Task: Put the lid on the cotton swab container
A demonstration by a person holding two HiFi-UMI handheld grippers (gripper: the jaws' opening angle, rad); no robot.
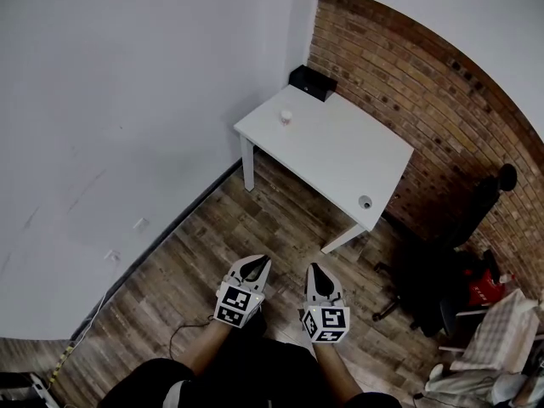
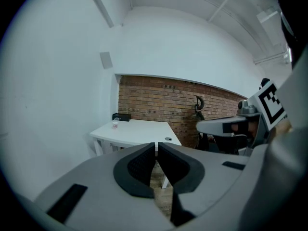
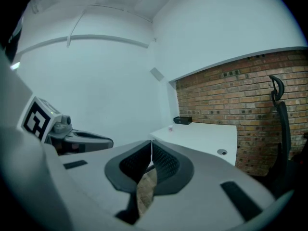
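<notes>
White table (image 1: 340, 147) sits in the far corner, well apart from me, with wood floor between us. Container (image 1: 286, 116) is the small pale thing near the table's far left edge, upright as far as I can tell. There's a small round thing (image 1: 365, 201) near the table's near right corner. It may be the lid or a cable hole, too small to call. Black box (image 1: 312, 82) is at the far corner by the brick.

Left gripper (image 1: 253, 266) and right gripper (image 1: 316, 272) are side by side, low over the floor, both clenched on nothing.

Step as I read it: get to the table. To do it well, stop square to the near edge with container and round thing both in reach. Confirm which is the lid up close, then spread the jaws before reaching in. Chair (image 1: 429, 279) is on the right, so steer clear.
</notes>
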